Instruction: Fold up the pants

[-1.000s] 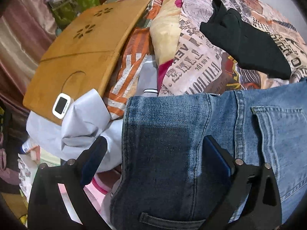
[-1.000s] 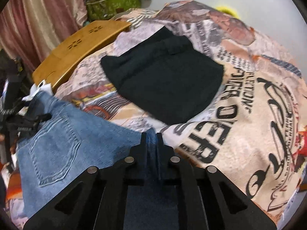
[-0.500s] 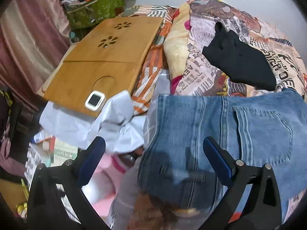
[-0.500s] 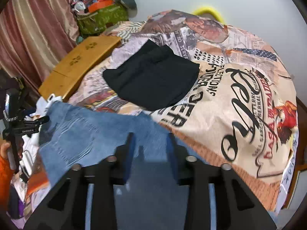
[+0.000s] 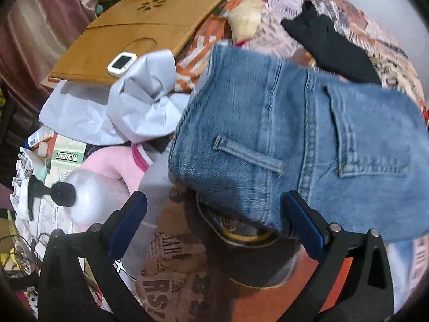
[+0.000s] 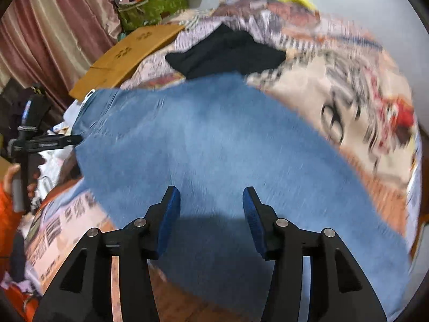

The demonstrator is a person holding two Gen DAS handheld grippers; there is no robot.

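I see the printed bedspread [image 6: 348, 102] filling most of my right view, with the blue jeans [image 6: 214, 139] spread flat across it and the black garment [image 6: 225, 51] lying just beyond them. My right gripper [image 6: 211, 214] hangs over the denim with its jaws spread and nothing between them. My left gripper [image 5: 214, 222] is spread wide too, empty, near the waistband edge [image 5: 228, 177], with the wooden lap desk [image 5: 139, 26] and a small white device [image 5: 122, 63] off to the left.

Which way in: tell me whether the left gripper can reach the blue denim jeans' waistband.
Probably yes. The left gripper is open, and the blue denim jeans have their waistband edge just ahead, with nothing between.
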